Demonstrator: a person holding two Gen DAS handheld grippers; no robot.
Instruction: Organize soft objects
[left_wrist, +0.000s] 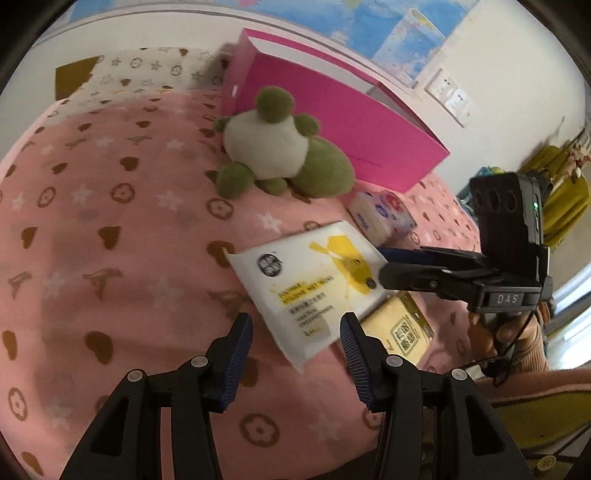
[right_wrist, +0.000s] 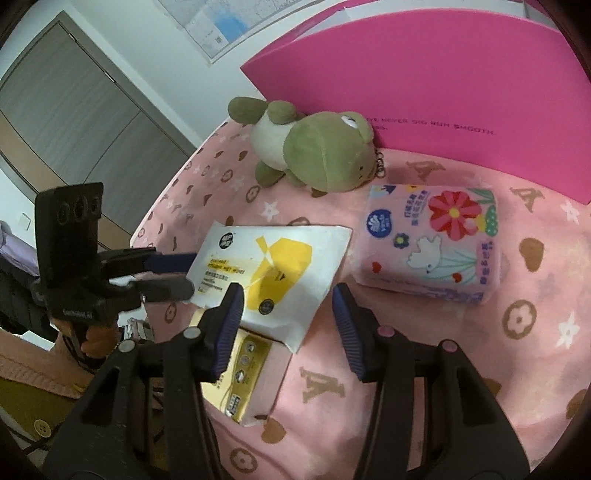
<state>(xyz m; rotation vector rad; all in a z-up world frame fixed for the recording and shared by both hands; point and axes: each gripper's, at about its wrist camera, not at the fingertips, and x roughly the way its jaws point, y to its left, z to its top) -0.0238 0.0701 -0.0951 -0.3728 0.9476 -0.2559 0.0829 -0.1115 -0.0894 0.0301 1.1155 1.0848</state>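
A white and yellow wet-wipes pack (left_wrist: 314, 280) (right_wrist: 273, 273) lies on the pink bed, partly over a yellow tissue pack (left_wrist: 400, 328) (right_wrist: 240, 373). A flowered tissue pack (right_wrist: 432, 247) (left_wrist: 382, 216) lies to the right of it. A green and white plush frog (left_wrist: 280, 147) (right_wrist: 310, 151) lies by the pink box (left_wrist: 332, 110) (right_wrist: 443, 85). My left gripper (left_wrist: 295, 328) is open just in front of the wipes pack; its fingertips (right_wrist: 173, 288) reach the pack's left edge. My right gripper (right_wrist: 286, 306) is open over the wipes pack; its fingers (left_wrist: 402, 275) touch the pack's right edge.
The bed has a pink patterned blanket (left_wrist: 110, 258) (right_wrist: 443, 369) and a white patterned pillow (left_wrist: 147, 77) at the head. A wall with a map poster (left_wrist: 406, 33) and a socket panel (left_wrist: 448, 96) stands behind the box. A grey wardrobe (right_wrist: 85, 110) is on the left.
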